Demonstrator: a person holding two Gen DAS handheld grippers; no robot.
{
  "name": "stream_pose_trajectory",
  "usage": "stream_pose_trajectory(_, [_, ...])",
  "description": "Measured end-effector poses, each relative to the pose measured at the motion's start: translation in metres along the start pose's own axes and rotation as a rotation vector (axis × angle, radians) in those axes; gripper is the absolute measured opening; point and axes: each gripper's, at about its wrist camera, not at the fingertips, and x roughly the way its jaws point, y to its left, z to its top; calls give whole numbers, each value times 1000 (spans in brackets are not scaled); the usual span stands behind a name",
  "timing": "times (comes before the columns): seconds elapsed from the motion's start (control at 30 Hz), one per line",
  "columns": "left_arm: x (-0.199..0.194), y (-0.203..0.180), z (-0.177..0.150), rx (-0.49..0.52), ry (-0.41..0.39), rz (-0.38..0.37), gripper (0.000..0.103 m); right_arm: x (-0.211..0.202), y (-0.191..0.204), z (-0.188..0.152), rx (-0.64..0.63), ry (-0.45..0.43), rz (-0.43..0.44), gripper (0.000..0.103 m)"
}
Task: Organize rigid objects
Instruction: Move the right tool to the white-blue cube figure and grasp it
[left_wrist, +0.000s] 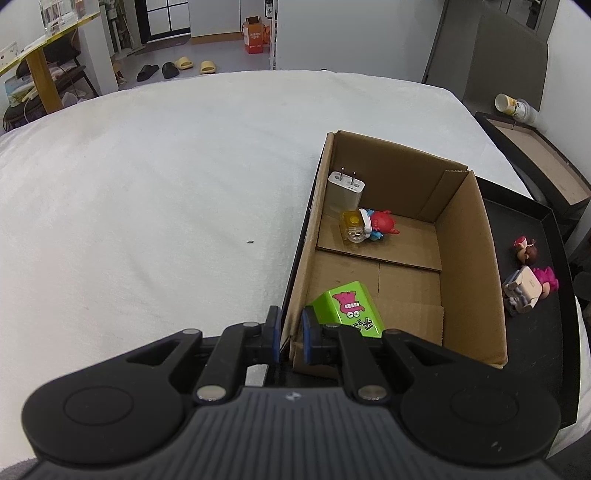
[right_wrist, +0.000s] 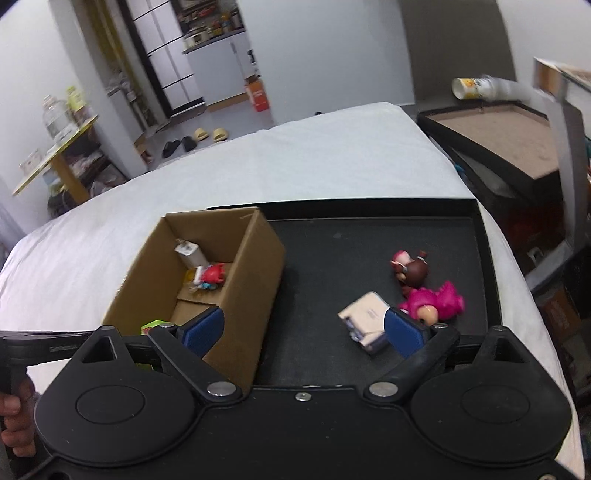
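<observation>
An open cardboard box (left_wrist: 465, 258) (right_wrist: 255, 273) stands on the left of a black tray (right_wrist: 332, 258). Inside lie a white charger (left_wrist: 345, 190), a yellow block (left_wrist: 354, 225), a red figurine (left_wrist: 382, 221) and a green box (left_wrist: 351, 308). My left gripper (left_wrist: 290, 332) is shut on the box's near left wall. My right gripper (right_wrist: 303, 328) is open above the tray, with a white block toy (right_wrist: 365, 321) just inside its right finger. A pink figurine (right_wrist: 436, 301) and a brown-haired figurine (right_wrist: 412, 269) lie on the tray beyond it.
The tray sits on a white bed (left_wrist: 147, 184). A dark low cabinet (right_wrist: 509, 147) with a tipped paper cup (right_wrist: 476, 88) stands to the right. Slippers (left_wrist: 177, 66) lie on the floor beyond the bed.
</observation>
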Motion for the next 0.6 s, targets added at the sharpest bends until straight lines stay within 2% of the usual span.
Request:
stream_pose_trajectory(0.37, [1, -6, 0, 26, -3, 29, 11, 18, -31, -11, 60, -35, -8, 86])
stream_pose_trajectory(0.6, [2, -7, 1, 18, 6, 30, 11, 41, -44, -18, 47, 1, -24, 81])
